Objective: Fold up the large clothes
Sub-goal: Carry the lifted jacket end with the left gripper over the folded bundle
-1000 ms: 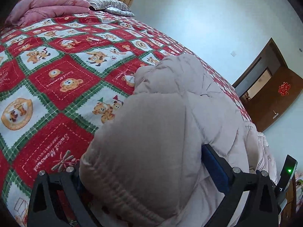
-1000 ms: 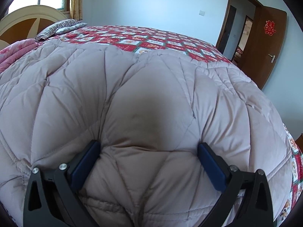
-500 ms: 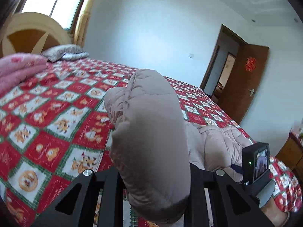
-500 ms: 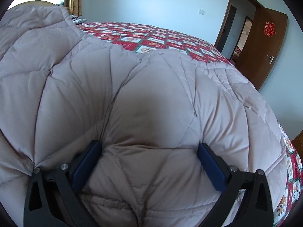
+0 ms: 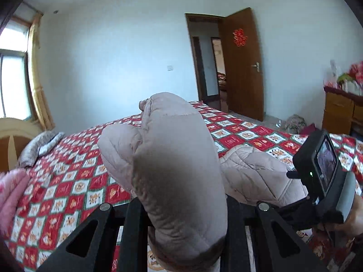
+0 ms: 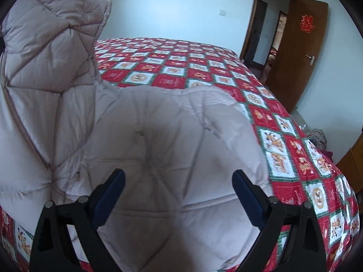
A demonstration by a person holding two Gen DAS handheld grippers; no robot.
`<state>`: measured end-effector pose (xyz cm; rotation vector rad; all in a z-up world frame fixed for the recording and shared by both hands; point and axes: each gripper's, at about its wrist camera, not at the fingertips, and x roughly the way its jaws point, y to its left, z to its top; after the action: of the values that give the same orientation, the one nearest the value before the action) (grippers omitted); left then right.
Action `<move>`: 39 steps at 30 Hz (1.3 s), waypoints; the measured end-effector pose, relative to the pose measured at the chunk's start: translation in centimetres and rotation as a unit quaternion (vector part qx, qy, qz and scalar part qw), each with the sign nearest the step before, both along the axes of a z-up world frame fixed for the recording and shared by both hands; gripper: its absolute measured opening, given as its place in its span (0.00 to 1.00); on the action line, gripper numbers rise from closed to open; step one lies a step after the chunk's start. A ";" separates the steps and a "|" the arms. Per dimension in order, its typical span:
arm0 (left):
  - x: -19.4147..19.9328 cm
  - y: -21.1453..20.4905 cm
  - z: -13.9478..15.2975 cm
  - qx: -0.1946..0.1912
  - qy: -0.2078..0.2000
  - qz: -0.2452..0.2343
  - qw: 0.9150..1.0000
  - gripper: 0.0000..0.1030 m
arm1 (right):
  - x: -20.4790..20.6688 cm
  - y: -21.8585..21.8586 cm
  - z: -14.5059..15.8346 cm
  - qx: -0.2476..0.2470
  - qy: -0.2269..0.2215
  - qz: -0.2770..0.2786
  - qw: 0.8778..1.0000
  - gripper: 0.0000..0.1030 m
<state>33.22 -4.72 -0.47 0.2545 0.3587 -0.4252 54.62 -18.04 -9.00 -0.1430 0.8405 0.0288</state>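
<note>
Coat in puffy beige lies on a bed that has a red, white and green cover with little bears on it. Most of the coat is spread flat on the near part of the bed, close to the edge. One long padded piece, the sleeve, is lifted up off the bed. Its long way runs from the tongs up and away toward the far wall, and its far end points up.

In the left wrist view, the left tongs are squeezed tight on the near end of that sleeve. The two black fingers press on it from both sides. To the right of them you can see the other tool's back with its small screen, and a bit of the hand that holds it.

In the right wrist view, the right tongs are wide apart. Their blue pads sit over the flat part of the coat, with soft cloth bulging between them. I cannot tell if they touch it. On the left, the lifted part of the coat stands tall.

A brown door is open by the far wall.
</note>
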 end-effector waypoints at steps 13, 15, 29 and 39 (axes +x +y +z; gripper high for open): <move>0.6 -15.7 -5.3 0.120 0.026 -0.135 0.983 0.21 | -1.3 -14.1 -1.5 0.012 0.020 -0.119 0.993 0.94; 0.8 -17.0 -6.4 0.133 0.030 -0.147 0.980 0.21 | -1.6 -15.5 -1.6 0.016 0.019 -0.132 0.991 0.94; 0.3 -20.7 -10.3 0.180 0.006 -0.191 0.965 0.26 | -2.0 -18.6 -3.5 0.025 0.029 -0.162 0.986 0.94; -0.7 -20.5 -8.3 0.154 -0.002 -0.172 0.973 0.44 | -1.9 -18.2 -4.3 0.023 0.034 -0.163 0.986 0.94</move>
<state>32.49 -25.27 -8.72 0.6258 0.3770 -0.7110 52.70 -36.28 -13.29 0.0397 0.9214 -0.2548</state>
